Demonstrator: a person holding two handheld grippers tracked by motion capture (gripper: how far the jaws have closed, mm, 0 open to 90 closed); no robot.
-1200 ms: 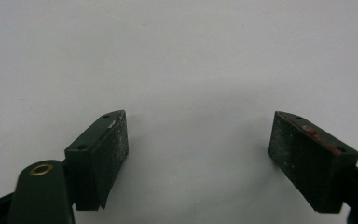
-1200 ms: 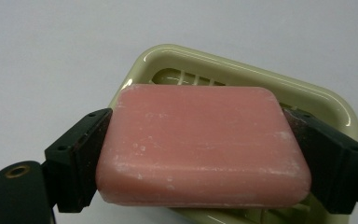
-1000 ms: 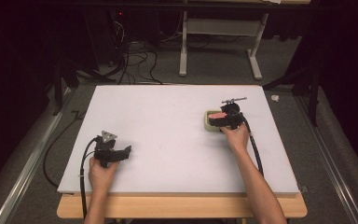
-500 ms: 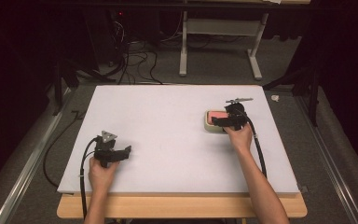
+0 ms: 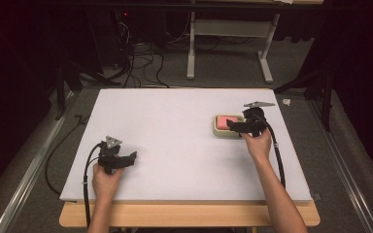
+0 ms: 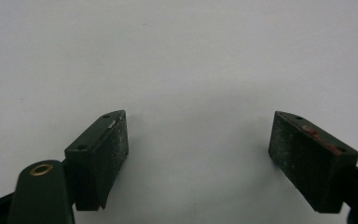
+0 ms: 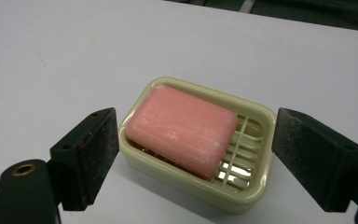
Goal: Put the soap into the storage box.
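A pink bar of soap point(image 7: 182, 131) lies in a pale green slatted soap dish point(image 7: 251, 186) on the white table; from above the soap point(image 5: 226, 121) and dish point(image 5: 222, 132) sit right of centre. My right gripper point(image 7: 196, 154) is open, its two pads standing either side of the dish without clear contact. In the high view the right gripper point(image 5: 234, 126) reaches the dish from its right side. My left gripper point(image 5: 131, 159) rests near the front left of the table, open, with bare tabletop between its pads point(image 6: 109, 149).
The white table top point(image 5: 175, 126) lies on a wooden bench with its front edge toward me. Behind the table stand a white desk frame point(image 5: 228, 53) and tangled cables point(image 5: 141, 63) on the floor. A small white scrap point(image 5: 286, 102) lies at the far right corner.
My right gripper has dropped from above the soap dish to its right side, with the jaws now straddling the dish. The left gripper has stayed put.
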